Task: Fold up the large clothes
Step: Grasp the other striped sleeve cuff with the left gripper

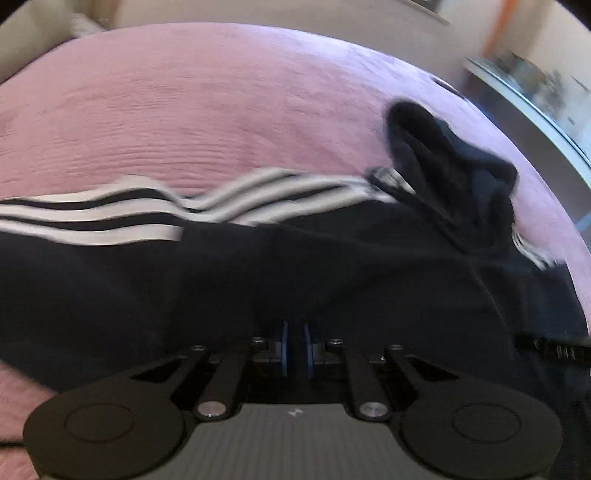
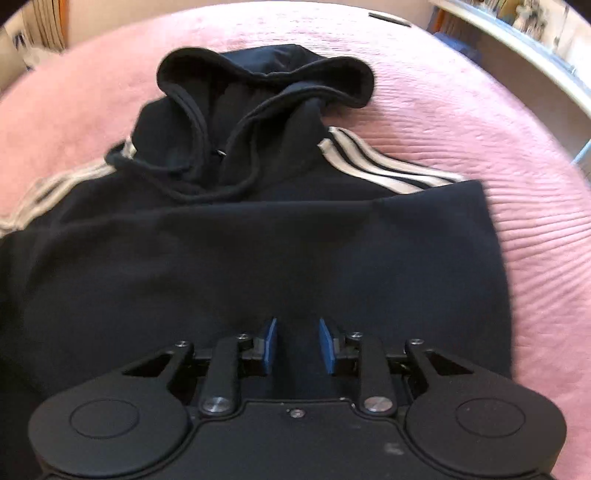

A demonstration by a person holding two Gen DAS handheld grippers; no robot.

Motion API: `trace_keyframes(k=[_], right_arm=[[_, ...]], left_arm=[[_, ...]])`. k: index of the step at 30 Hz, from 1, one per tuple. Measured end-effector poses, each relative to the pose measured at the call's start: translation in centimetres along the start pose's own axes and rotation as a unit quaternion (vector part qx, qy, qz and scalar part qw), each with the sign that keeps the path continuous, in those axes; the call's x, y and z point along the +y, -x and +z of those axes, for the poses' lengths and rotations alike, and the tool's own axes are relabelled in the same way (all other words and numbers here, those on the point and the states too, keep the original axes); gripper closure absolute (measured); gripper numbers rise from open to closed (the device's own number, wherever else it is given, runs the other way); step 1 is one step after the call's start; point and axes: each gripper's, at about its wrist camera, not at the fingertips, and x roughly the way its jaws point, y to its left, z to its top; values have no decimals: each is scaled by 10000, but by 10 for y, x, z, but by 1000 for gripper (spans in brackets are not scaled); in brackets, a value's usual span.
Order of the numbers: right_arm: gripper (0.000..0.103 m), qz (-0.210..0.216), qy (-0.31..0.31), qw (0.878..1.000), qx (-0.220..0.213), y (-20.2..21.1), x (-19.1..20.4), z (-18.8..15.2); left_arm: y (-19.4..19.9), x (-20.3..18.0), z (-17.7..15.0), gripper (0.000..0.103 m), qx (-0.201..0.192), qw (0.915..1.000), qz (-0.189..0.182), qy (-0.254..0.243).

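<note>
A black hoodie (image 2: 258,251) with white sleeve stripes (image 2: 388,166) lies spread on a pink bedspread (image 2: 535,240). Its hood (image 2: 266,77) and drawstrings are at the far end. Its right side is folded inward along a straight edge. My right gripper (image 2: 298,325) hovers low over the body fabric, its blue pads (image 2: 269,343) apart and dark cloth showing in the gap. In the left wrist view the hoodie (image 1: 332,266) fills the lower half, with the striped sleeve (image 1: 110,218) running left and the hood (image 1: 443,158) at right. My left gripper (image 1: 296,332) has its pads nearly together, pinching the black fabric, whose creases run toward them.
The pink bedspread (image 1: 203,110) stretches far beyond the garment. A white shelf with books (image 1: 535,92) runs along the right side of the bed, also visible as a shelf (image 2: 517,33) at upper right. A small dark flat object (image 2: 389,18) lies at the bed's far edge.
</note>
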Motion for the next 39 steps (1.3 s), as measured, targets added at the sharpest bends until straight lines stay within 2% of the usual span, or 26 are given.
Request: trace_keyframes(k=[2,4,5,7,9,11,12,13,14,15,17,19,22,23,25,27,28,29,31,33,36,39], right_arm=[[69,-136,272,9993,-231,16,8,-10],[69,10,448,9982,-387,34,20,-19],[69,112,516,9977,-434,40,28,-22],[68,282,677,9961,-489,47,45,-25],[68,364,867,9945,-461,47,59,-31],[68,397,968,9937,-408,46,70,-35],[67,428,993,9933,-395,46,74,-36],[66,455,1028,9929,-391,48,78,-37],[62,453,1063,9925,-392,48,81,-38],[60,436,1095,9922,-395,49,84,-39],[60,444,1099,9924,-339,46,88,-40],[60,496,1031,9932,-199,42,91,-42],[60,508,902,9946,-85,38,94,-43],[60,497,886,9948,-90,38,94,-42],[60,485,896,9948,-74,38,96,-42],[60,485,938,9944,-69,39,97,-43],[60,487,954,9942,-73,41,97,-44],[60,493,964,9941,-76,41,97,-44],[56,503,941,9942,-90,44,95,-45],[54,520,881,9947,-138,48,92,-45],[54,616,737,9950,-290,61,83,-46],[54,697,603,9947,-459,77,70,-47]], left_arm=[[19,10,-4,87,-347,9992,175,115],[39,27,-2,80,-631,9954,669,259],[50,38,1,76,-818,9902,1082,328],[61,63,8,72,-1087,9752,1830,604],[75,99,20,67,-1296,9599,2184,1185],[87,139,32,53,-1524,9399,2504,1749],[94,156,37,49,-1647,9327,2604,1873],[99,171,43,40,-1773,9261,2701,1949],[104,186,48,25,-1881,9186,2819,2032],[105,199,53,20,-1923,9140,2892,2097],[99,226,63,18,-1969,9090,2912,2237],[92,249,66,18,-1816,9109,2846,2374],[62,278,74,18,-1514,8975,3189,2643],[53,285,75,18,-1452,8966,3246,2639],[38,294,80,20,-1331,9002,3321,2483],[28,300,82,50,-1223,9033,3362,2367],[26,305,83,89,-1186,9109,3198,2324],[29,315,81,89,-1193,9172,3029,2299],[42,312,75,89,-1527,9254,2746,2120],[66,297,67,89,-1887,9362,2252,1928],[109,258,56,89,-2364,9473,1475,1581],[135,204,50,89,-2581,9575,743,1056]])
